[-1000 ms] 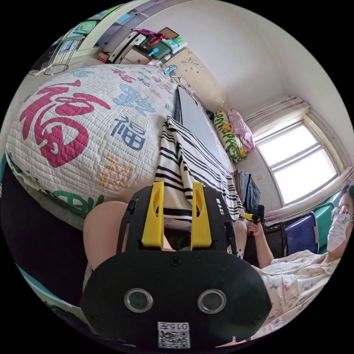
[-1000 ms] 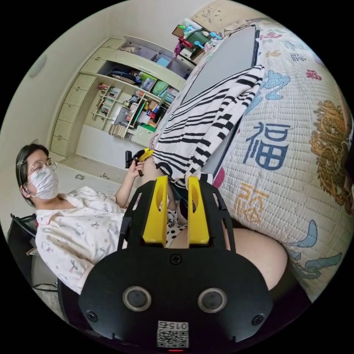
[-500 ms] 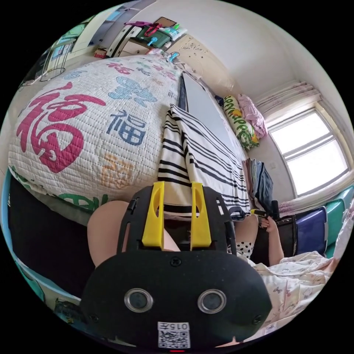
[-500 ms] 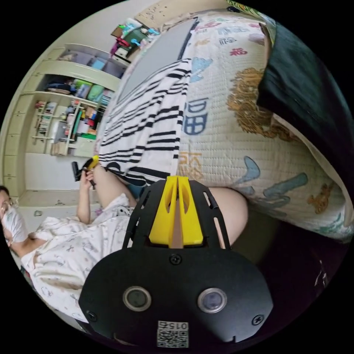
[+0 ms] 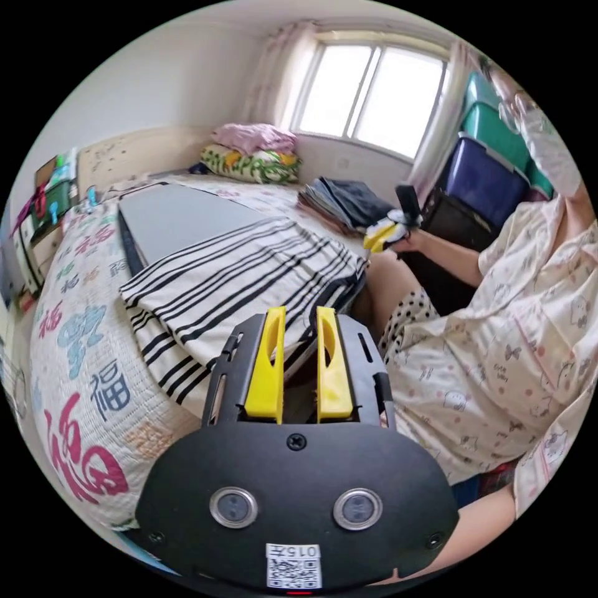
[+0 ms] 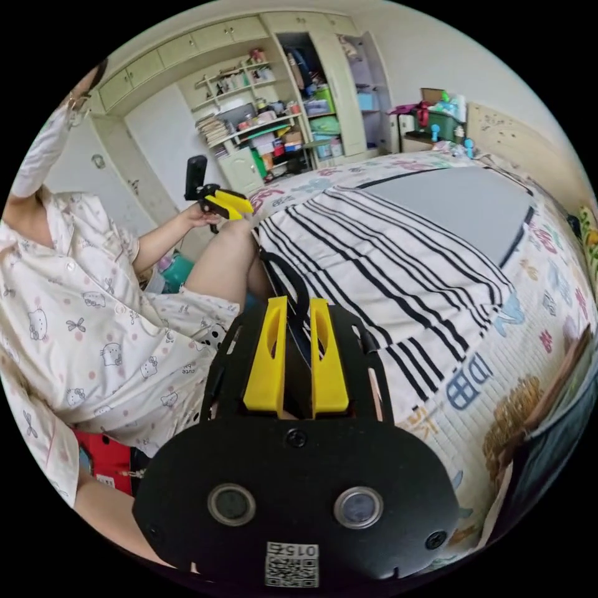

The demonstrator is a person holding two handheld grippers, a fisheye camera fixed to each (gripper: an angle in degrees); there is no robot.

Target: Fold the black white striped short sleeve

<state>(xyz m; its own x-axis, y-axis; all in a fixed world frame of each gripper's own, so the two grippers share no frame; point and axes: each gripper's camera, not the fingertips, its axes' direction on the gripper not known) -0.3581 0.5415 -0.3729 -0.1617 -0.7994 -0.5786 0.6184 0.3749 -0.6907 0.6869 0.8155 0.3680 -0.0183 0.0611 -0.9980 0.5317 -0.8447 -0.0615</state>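
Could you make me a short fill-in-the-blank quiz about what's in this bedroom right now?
1. The shirt lying on the grey board has black and white ____.
2. The jaws of each gripper are coloured ____.
3. The quilt under the board covers a ____.
4. Daylight enters through the ____ behind the stacked pillows.

Answers: stripes; yellow; bed; window
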